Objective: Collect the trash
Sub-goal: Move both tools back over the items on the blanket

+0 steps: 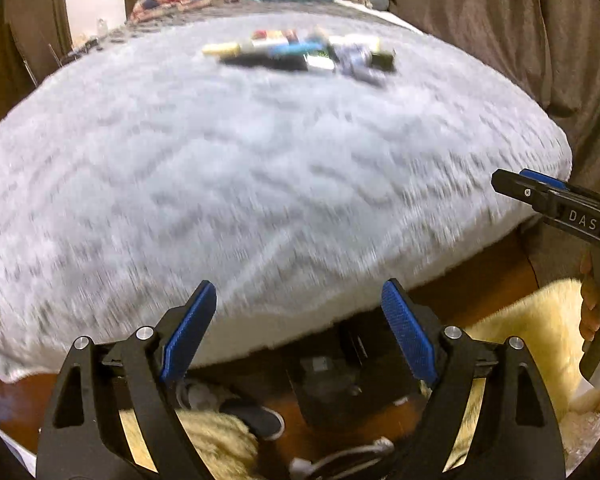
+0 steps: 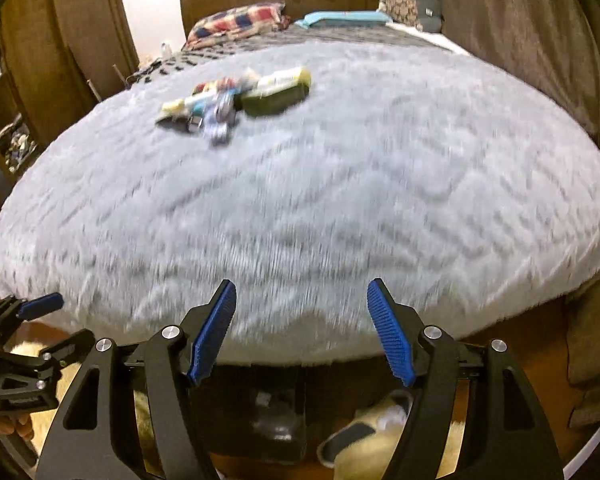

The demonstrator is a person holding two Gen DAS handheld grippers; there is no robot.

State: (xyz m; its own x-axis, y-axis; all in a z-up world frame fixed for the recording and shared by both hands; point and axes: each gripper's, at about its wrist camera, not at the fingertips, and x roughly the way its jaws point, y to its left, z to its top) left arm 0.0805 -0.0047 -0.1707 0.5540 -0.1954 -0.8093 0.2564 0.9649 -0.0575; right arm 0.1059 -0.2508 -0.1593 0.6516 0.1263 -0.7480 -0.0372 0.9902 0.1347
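The step in hand seems to be the approach: both grippers hover at the near edge of the grey furry blanket [image 1: 260,168], nothing collected yet. The left gripper [image 1: 298,332] and the right gripper [image 2: 302,328] have jaws apart and empty. The trash pile [image 2: 236,102] lies far ahead, at about 11 o'clock in the right view. No bin or bag is visible. Next, a long reach forward is probably needed.
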